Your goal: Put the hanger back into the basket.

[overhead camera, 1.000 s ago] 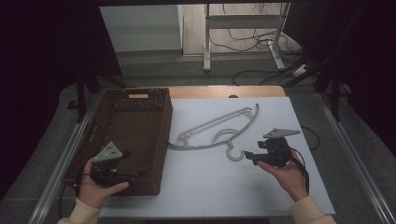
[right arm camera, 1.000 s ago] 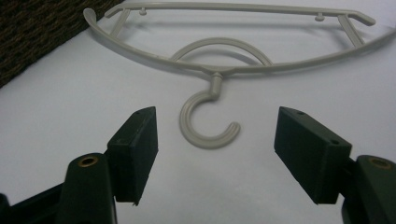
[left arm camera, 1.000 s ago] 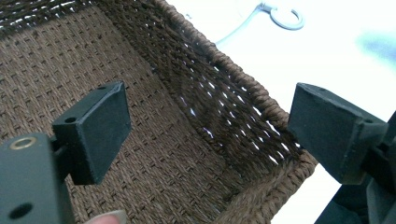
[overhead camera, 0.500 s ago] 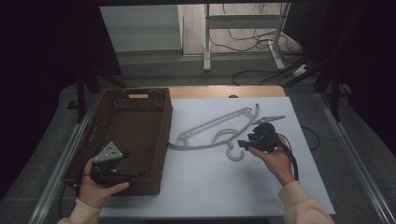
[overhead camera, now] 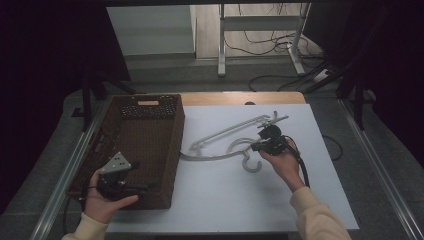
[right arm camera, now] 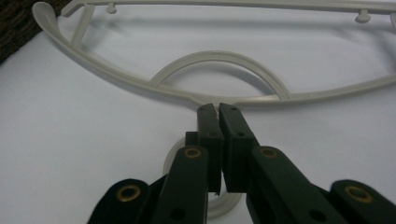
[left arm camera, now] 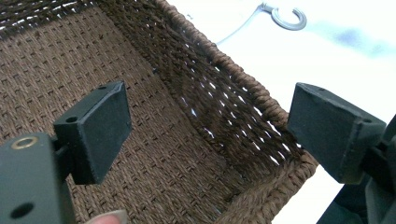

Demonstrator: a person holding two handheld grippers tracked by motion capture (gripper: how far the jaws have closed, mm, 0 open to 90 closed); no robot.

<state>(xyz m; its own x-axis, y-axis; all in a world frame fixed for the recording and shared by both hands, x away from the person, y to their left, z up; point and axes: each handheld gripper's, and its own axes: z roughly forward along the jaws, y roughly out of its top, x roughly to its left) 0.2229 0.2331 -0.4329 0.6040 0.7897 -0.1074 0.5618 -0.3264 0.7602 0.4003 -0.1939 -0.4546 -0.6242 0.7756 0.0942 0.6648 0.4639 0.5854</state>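
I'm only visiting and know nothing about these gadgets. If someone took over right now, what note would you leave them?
Right gripper: jaws shut at the neck of the white hanger, above its hook; whether they pinch it, I cannot tell.
Left gripper: open, holding nothing, over the near end of the brown wicker basket.
Hanger: flat on the white table, right of the basket.
Done: right gripper at the hanger.
Left: probably lifting the hanger and moving it to the basket.
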